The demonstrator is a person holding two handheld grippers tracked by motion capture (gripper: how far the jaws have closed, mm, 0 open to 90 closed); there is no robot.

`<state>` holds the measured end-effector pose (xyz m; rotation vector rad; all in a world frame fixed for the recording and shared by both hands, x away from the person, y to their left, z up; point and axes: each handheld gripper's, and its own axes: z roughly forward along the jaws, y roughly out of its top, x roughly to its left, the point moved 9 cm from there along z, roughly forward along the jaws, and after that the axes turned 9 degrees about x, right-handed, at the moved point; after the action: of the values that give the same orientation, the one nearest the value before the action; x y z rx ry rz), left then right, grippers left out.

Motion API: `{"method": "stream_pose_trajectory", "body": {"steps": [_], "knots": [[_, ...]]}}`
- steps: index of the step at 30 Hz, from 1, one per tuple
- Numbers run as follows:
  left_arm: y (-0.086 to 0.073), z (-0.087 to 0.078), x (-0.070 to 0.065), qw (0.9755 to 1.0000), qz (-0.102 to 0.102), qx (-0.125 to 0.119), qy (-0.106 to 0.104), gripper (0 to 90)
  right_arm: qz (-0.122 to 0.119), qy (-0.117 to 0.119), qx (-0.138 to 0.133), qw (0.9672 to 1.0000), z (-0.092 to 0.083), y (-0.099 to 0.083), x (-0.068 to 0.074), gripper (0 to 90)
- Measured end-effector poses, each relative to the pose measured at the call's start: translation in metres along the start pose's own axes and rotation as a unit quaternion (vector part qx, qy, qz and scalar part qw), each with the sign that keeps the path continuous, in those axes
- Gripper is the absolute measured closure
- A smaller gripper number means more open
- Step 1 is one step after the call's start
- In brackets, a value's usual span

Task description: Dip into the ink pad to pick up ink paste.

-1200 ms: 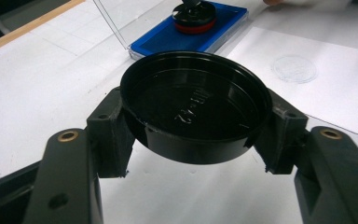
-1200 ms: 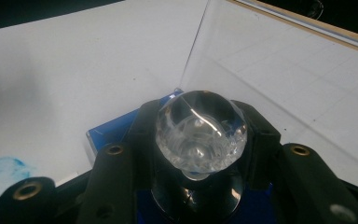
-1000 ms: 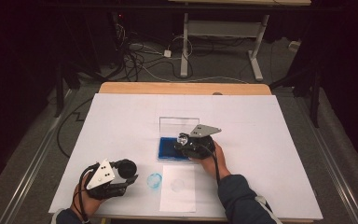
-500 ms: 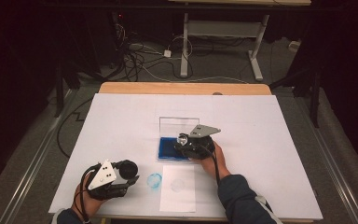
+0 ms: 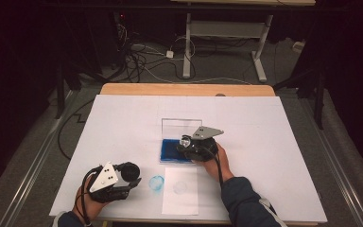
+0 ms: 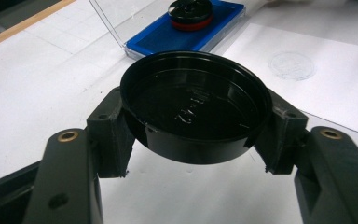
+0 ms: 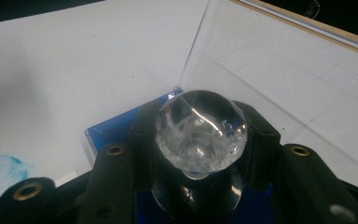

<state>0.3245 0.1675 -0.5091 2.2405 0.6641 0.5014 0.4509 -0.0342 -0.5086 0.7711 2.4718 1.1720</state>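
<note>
The left claw (image 5: 128, 171) sits near the front left of the white tabletop (image 5: 123, 123), closed on a shallow black round lid (image 6: 193, 105). In the left gripper view the lid is clamped by its rim between the two black jaws, one pad on each side, with its hollow glossy inside turned toward the camera and tilted a little. The right claw (image 5: 185, 142) is over the blue ink pad (image 5: 170, 152) at the middle of the tabletop, gripping a stamp by its clear faceted knob (image 7: 199, 130). In the right gripper view the knob fills the gap between the jaws, which press it on both sides, and the stamp's black round body (image 7: 196, 196) stands below it on the blue surface. The left gripper view shows that same body with a red band resting on the pad, farther off beyond the lid. The pad's clear lid (image 5: 182, 126) stands upright along its far edge. A white sheet of paper (image 5: 180, 191) lies just in front of the pad, bearing a faint round imprint (image 5: 179, 187), and a blue round smudge (image 5: 156, 182) marks the tabletop between the sheet and the left claw. The two claws are well apart.
</note>
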Motion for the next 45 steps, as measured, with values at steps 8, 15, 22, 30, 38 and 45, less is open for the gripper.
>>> {"method": "stream_pose_trajectory", "body": {"steps": [8, 15, 22, 30, 38, 45], "knots": [[0.001, -0.001, 0.001, 1.0000, -0.001, -0.002, 0.003, 36.1, -0.007, -0.005, -0.025, 0.9996, -0.017, 0.016, 0.003, 56.5], [0.001, -0.002, 0.001, 1.0000, -0.001, -0.003, 0.003, 36.1, -0.008, -0.004, -0.032, 0.9994, -0.025, 0.019, 0.004, 56.5], [0.001, -0.002, 0.002, 1.0000, -0.002, -0.003, 0.004, 36.1, -0.015, 0.010, -0.040, 0.9991, -0.033, 0.019, 0.015, 56.5], [0.001, -0.001, 0.001, 1.0000, -0.002, -0.002, 0.004, 36.1, -0.036, 0.038, -0.054, 0.9971, -0.049, 0.016, 0.043, 56.5], [0.001, 0.000, 0.001, 1.0000, -0.004, 0.002, 0.006, 36.1, -0.056, 0.067, -0.056, 0.9946, -0.058, 0.008, 0.071, 56.5], [0.000, 0.000, 0.001, 1.0000, -0.003, 0.003, 0.006, 36.1, -0.067, 0.086, -0.031, 0.9936, -0.052, -0.010, 0.090, 56.5]]}}
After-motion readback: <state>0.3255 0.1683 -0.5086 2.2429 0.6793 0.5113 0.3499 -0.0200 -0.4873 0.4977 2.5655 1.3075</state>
